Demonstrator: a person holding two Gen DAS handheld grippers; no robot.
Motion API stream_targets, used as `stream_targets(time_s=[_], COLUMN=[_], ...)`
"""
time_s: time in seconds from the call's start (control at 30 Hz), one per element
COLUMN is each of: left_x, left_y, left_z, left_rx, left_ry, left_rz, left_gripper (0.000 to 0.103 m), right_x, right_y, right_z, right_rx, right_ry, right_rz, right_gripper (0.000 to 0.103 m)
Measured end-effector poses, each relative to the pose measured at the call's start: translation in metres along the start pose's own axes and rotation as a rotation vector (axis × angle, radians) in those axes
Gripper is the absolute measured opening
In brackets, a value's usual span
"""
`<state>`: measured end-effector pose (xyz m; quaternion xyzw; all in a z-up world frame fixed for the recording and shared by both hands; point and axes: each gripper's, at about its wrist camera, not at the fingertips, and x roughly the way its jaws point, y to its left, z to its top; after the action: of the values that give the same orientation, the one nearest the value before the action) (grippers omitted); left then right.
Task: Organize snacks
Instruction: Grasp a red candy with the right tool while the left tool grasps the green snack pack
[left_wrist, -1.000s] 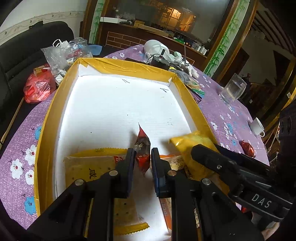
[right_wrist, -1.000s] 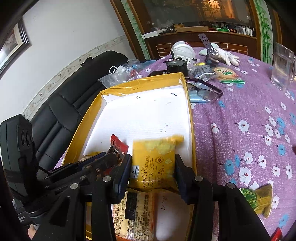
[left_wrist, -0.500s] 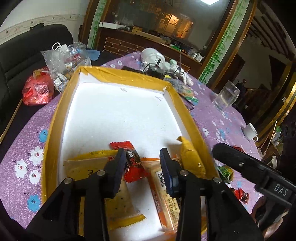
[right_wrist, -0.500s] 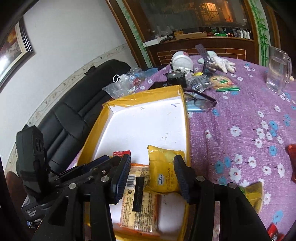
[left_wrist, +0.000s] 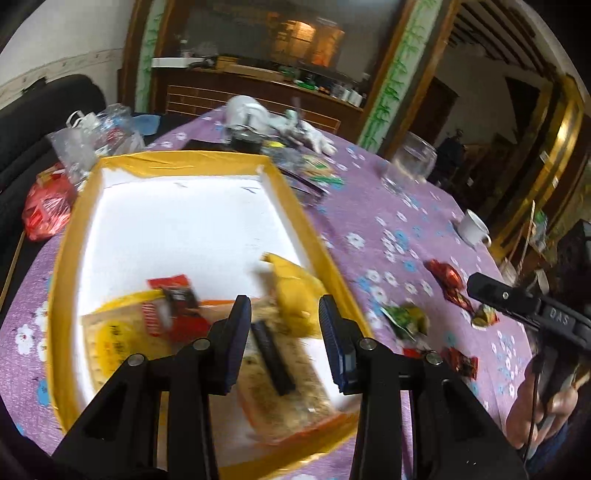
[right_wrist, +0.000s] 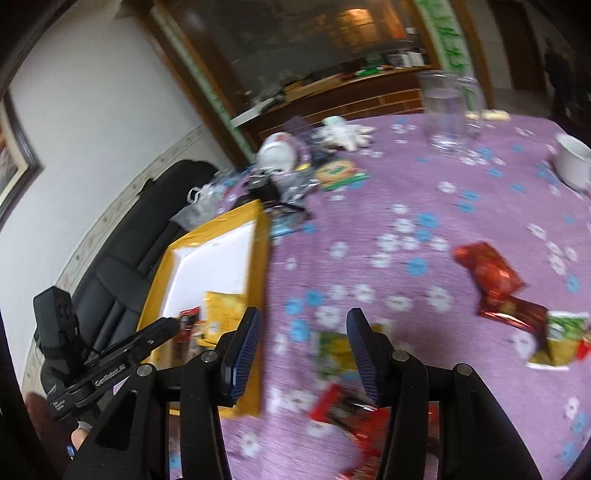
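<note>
Over the near end of the yellow-rimmed tray (left_wrist: 177, 160), left gripper (left_wrist: 284, 345) hangs with fingers spread wide and nothing between them. Below it, inside the tray: a yellow sandwich-cracker pack (left_wrist: 295, 291), a small red-and-black wrapper (left_wrist: 173, 291), a flat cracker pack with a black bar (left_wrist: 280, 373), and a pale yellow biscuit pack (left_wrist: 118, 343) at the left. Far half of the white tray floor is bare.

Right gripper (right_wrist: 303, 352) sits out over the purple flowered tabletop (right_wrist: 424, 229), fingers also wide apart and holding nothing. Loose snacks lie beside the tray on its right: a green-and-yellow packet (right_wrist: 332, 354) directly between and beyond the right fingers (right_wrist: 364, 354), a red wrapper (right_wrist: 343, 410) nearer the camera, a shiny red packet (right_wrist: 487, 269) and another green packet (right_wrist: 561, 339) further right. Both views are motion-blurred, so print and edges are hard to read.

Judgement: step in hand looks like the next pick, likely the green-and-yellow packet. Doing it well:
- line fingers across the packet's short side, not its length
- come down low enough to catch the flat foil rather than skate over it
- close gently; foil crumples and slips
- carry it over the tray rim, set it on bare floor beyond the piled packs

Glass mug (right_wrist: 450, 114) and white cup (right_wrist: 572, 162) stand well apart from the working area
</note>
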<state>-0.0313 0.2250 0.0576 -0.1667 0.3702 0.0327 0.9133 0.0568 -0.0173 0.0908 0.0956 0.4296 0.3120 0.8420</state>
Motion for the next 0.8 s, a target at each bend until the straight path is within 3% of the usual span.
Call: stream_targets(time_s=[0.17,0.37,0.47,0.57,0.7,0.8], left_x=[0.007,0.011,0.016,0.027,0.039,0.044], left_y=[-0.032,-0.062,-0.074,-0.083,-0.103,-0.12], left_z=[-0.004,-0.009,-0.011,-0.011,-0.013,-0.014], left_rx=[0.084,0.18,0.213,0.238,0.324,0.441], left_ry=[0.033,0.071,0.091,0.141,0.216,0.257], left_rz=[-0.022,-0.051,-0.067,-0.094,-0.129,-0.113], left_gripper=[0.036,0.036,0.036,0.035,0.036,0.05], right_x=[-0.015,-0.017,-0.016,-0.013,-0.005,-0.003], right_y=[-0.039,-0.075,-0.079,-0.069,-0.053,-0.049], right_z=[-0.013,-0.037,-0.05,-0.061,-0.074,-0.08], right_rx=[0.051,0.049,-0.047,-0.162,-0.319,-0.383], right_ry=[0.015,0.101,0.162,0.207,0.226,0.213], right_rz=[-0.03,-0.091,-0.119,-0.094,-0.153,-0.195], right_gripper=[0.051,0.051,0.051,0.051,0.05,0.043])
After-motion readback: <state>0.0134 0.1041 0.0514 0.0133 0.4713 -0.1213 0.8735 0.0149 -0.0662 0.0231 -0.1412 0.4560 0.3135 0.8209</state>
